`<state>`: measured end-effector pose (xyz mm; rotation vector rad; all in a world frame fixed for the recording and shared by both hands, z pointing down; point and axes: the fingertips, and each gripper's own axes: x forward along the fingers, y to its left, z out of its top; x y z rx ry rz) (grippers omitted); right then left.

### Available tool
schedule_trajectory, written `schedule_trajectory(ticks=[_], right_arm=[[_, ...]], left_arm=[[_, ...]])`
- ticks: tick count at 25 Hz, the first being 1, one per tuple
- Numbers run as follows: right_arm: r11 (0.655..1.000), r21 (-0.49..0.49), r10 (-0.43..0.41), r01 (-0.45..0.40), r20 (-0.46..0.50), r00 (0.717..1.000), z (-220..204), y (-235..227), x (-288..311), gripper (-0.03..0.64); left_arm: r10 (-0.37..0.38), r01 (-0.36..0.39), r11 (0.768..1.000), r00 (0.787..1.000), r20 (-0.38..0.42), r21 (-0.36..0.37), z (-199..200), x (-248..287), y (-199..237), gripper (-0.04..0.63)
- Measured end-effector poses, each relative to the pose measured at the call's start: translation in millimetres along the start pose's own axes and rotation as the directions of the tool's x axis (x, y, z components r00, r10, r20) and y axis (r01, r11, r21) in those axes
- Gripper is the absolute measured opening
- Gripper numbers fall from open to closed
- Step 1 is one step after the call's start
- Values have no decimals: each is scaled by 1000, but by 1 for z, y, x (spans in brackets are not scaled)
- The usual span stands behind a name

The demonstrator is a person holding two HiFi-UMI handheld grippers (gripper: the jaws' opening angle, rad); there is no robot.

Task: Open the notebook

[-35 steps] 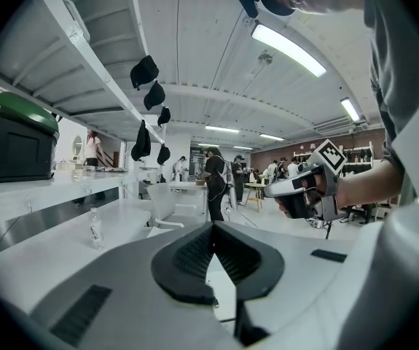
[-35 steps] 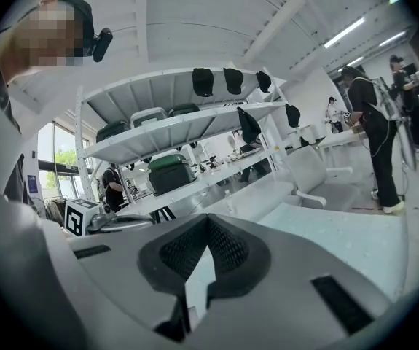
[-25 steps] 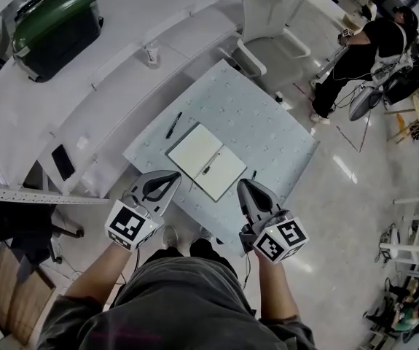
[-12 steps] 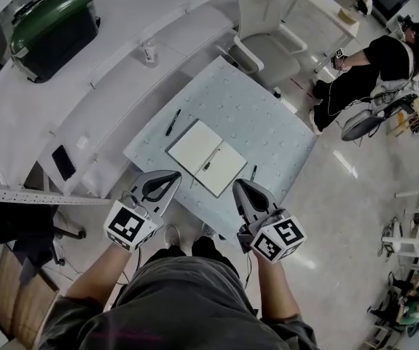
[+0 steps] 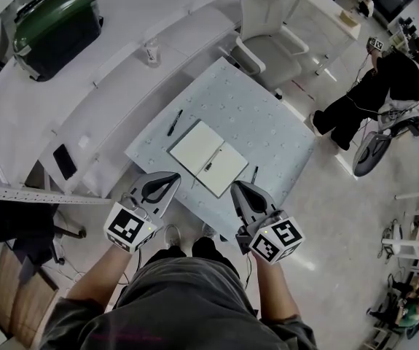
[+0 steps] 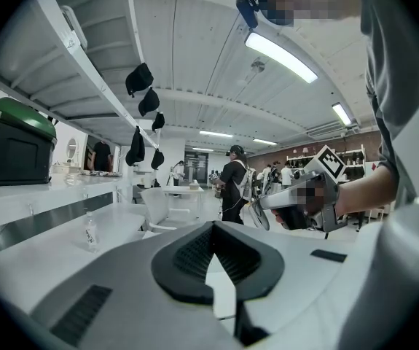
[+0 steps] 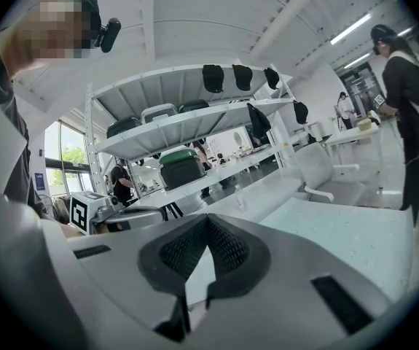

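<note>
Notebook lies open and flat on the pale blue tabletop, both blank pages facing up. The spread's long axis runs from upper left to lower right in the head view. Its spine crosses that line, running from upper right down to lower left toward the person. A small dark pen rests on the notebook at the spine fold, roughly along it. A black marker lies on the tabletop just beyond the notebook's upper-left page, apart from it. Another thin pen lies just off the notebook's lower-right corner. The left tongs hover just short of the notebook's near-left edge, their jaws pressed together with nothing between them. The right tongs hover just short of the notebook's near-right edge, not touching it. Their jaws are likewise drawn together and empty. Both tongs point toward the notebook from the person's side.
</note>
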<state>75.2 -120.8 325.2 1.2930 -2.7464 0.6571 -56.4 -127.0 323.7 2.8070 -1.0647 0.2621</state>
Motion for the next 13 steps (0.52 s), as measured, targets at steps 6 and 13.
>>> schedule_trajectory(ticks=[6, 13], right_arm=[[1000, -2, 8, -8, -6, 1000, -1, 1, 4, 2], [1000, 2, 4, -4, -11, 1000, 1, -6, 3, 2]], left_arm=[[6, -6, 1000, 1000, -3, -10, -2, 1, 2, 0], [7, -7, 1000, 1000, -1, -14, -1, 9, 3, 0]])
